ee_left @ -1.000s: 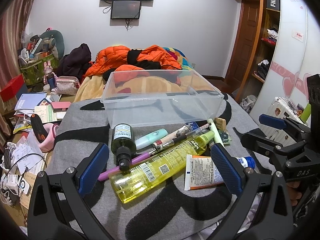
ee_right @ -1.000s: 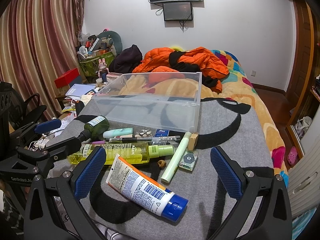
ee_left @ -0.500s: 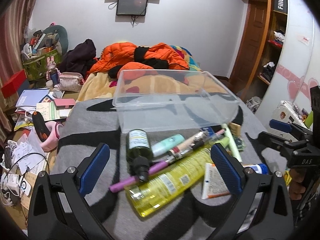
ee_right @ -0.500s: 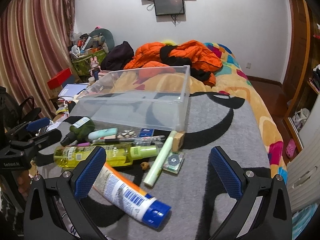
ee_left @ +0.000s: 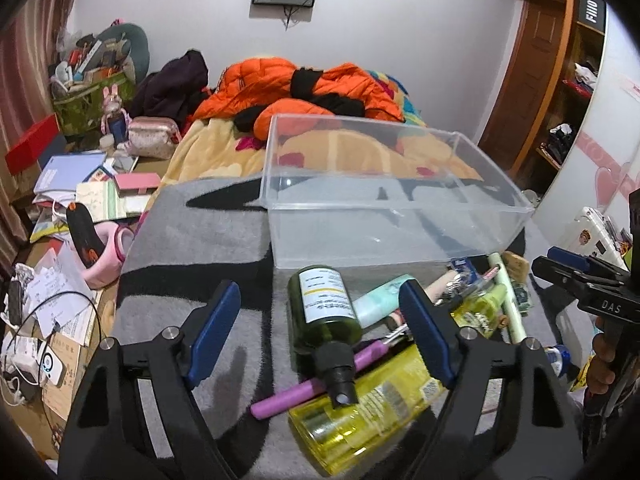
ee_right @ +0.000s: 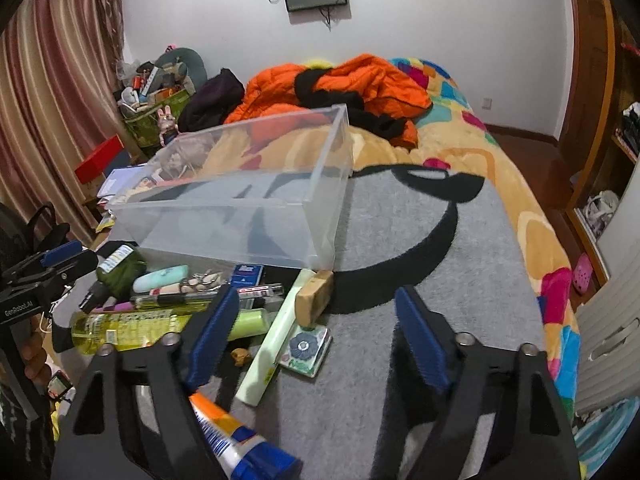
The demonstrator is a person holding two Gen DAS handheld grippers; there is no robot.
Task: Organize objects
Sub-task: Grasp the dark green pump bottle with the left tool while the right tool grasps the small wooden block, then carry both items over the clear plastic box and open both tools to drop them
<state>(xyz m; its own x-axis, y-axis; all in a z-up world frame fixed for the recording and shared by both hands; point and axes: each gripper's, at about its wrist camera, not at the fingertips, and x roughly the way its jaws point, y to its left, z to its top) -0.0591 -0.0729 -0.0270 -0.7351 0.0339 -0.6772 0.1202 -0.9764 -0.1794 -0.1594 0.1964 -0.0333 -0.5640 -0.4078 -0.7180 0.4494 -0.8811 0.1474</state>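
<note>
Left gripper [ee_left: 320, 328]: jaws wide, nothing between the pads, hovering low over the grey-and-black blanket [ee_left: 192, 248] on the bed. Green bottle [ee_left: 323, 312] lies in the gap between the jaws, cap toward the camera, not touched. Its cap rests on a purple pen [ee_left: 288, 396] and sits just beside the yellow bottle [ee_left: 360, 412], which lies on its side under the right pad. Mint tube [ee_left: 376, 300] just right of the green bottle, then a clutter of pens and small tubes running toward the right edge.

Clear bin [ee_left: 384, 208] sits on the blanket just behind the pile, open top, nothing visible inside. Orange jacket [ee_left: 296, 84] further back on the bed. Papers and boxes on the floor to the left.

Right gripper [ee_right: 316, 332]: jaws wide, holding nothing, over bare blanket to the right of the pile. Orange-and-white tube with blue cap [ee_right: 236, 440] lies under the left finger, near the bottom edge. Pale green stick [ee_right: 276, 332] lies diagonally just right of the left pad, touching a tan block [ee_right: 316, 294] at its far end. Flower-print square tile [ee_right: 306, 346] just beside the stick, between the jaws. The left gripper shows at the far left edge of the right wrist view.
</note>
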